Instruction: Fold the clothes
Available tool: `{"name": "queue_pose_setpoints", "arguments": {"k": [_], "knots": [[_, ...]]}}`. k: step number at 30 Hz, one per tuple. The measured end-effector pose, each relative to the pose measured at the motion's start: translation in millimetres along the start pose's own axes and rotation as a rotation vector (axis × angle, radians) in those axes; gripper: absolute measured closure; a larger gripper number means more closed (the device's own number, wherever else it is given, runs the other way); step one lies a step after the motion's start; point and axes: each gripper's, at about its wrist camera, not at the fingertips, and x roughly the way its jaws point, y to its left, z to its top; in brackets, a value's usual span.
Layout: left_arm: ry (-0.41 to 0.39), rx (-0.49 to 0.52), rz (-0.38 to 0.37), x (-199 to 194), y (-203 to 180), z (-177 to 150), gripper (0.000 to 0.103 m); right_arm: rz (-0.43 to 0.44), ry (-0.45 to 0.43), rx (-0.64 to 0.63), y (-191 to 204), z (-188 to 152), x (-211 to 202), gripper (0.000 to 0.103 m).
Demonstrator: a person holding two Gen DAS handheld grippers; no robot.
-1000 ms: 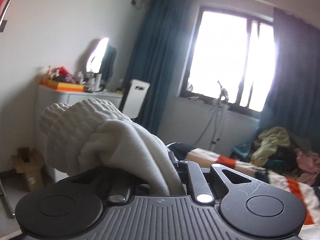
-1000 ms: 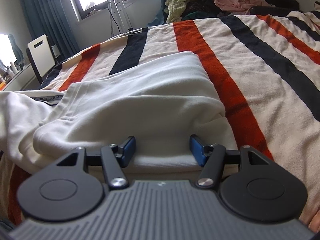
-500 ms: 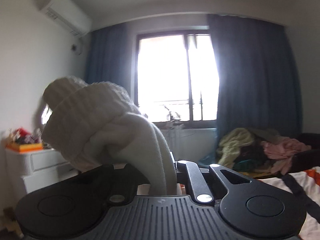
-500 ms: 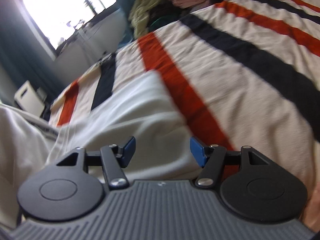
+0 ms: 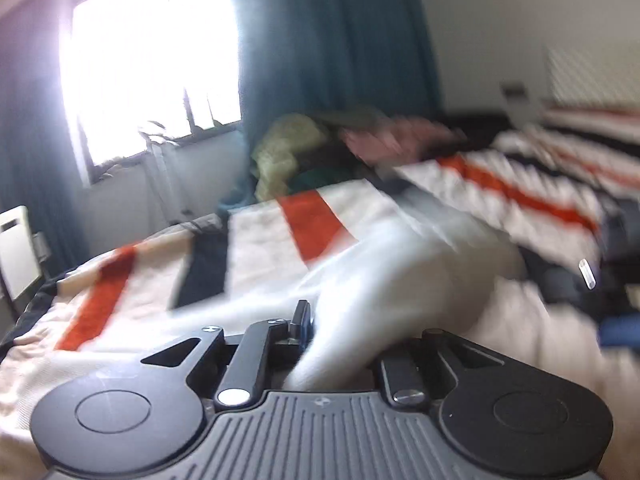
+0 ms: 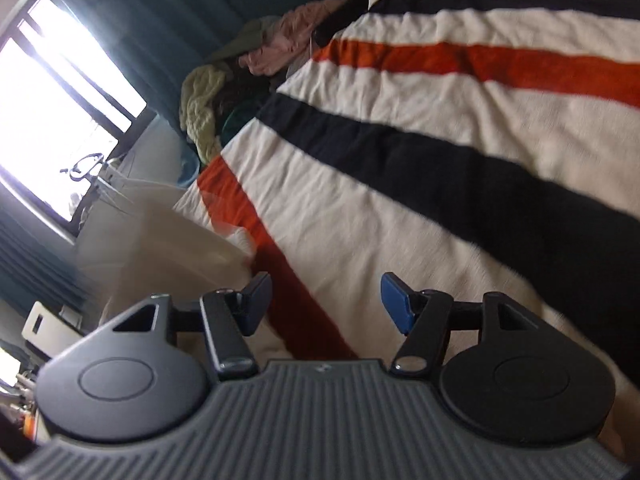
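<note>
A white garment (image 5: 400, 272), smeared by motion blur, stretches from my left gripper (image 5: 332, 340) out across the striped bed cover (image 5: 272, 248). The cloth runs between the left jaws, which are easing open while the pads still hold it; the right finger is hidden under the fabric. In the right wrist view the same garment (image 6: 160, 240) lies off to the left on the bed cover (image 6: 440, 120). My right gripper (image 6: 326, 300) hovers open over an orange stripe, tilted, with nothing between its blue pads.
A pile of unfolded clothes (image 5: 304, 148) sits at the far side of the bed below the dark curtains, also in the right wrist view as a heap of clothes (image 6: 204, 104). A bright window (image 5: 148, 60) is behind. A white chair back (image 5: 14, 252) stands at the left.
The left gripper swung from facing the window down toward the bed, and the bunched white cloth now trails out over the cover. The right gripper rolled and slid right, off the garment.
</note>
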Motion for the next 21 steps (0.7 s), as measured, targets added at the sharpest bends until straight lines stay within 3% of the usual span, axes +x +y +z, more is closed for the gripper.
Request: {"name": "queue_pose_setpoints", "arguments": {"k": [2, 5, 7, 9, 12, 15, 17, 21], "knots": [[-0.004, 0.005, -0.004, 1, -6, -1, 0.088, 0.001, 0.012, 0.022, -3, -2, 4, 0.039], [0.005, -0.037, -0.028, 1, 7, 1, 0.080, 0.030, 0.007, 0.056, -4, -2, 4, 0.039], [0.017, -0.021, -0.047, 4, 26, 0, 0.062, 0.084, -0.006, 0.076, -5, -1, 1, 0.039], [0.037, 0.024, -0.056, -6, 40, 1, 0.037, 0.147, -0.002, 0.106, -6, -1, -2, 0.039], [0.056, 0.146, -0.058, -42, 85, -9, 0.017, 0.236, 0.051, 0.167, -8, -3, 2, 0.039], [0.038, 0.310, -0.048, -83, 117, -23, 0.007, 0.296, 0.130, 0.222, -10, -6, 11, 0.037], [0.061, 0.387, -0.059, -93, 139, -36, 0.006, 0.328, 0.176, 0.266, -11, -10, 19, 0.023], [0.057, 0.335, -0.021, -99, 185, -57, 0.006, 0.336, 0.222, 0.308, -4, -15, 35, 0.022]]}}
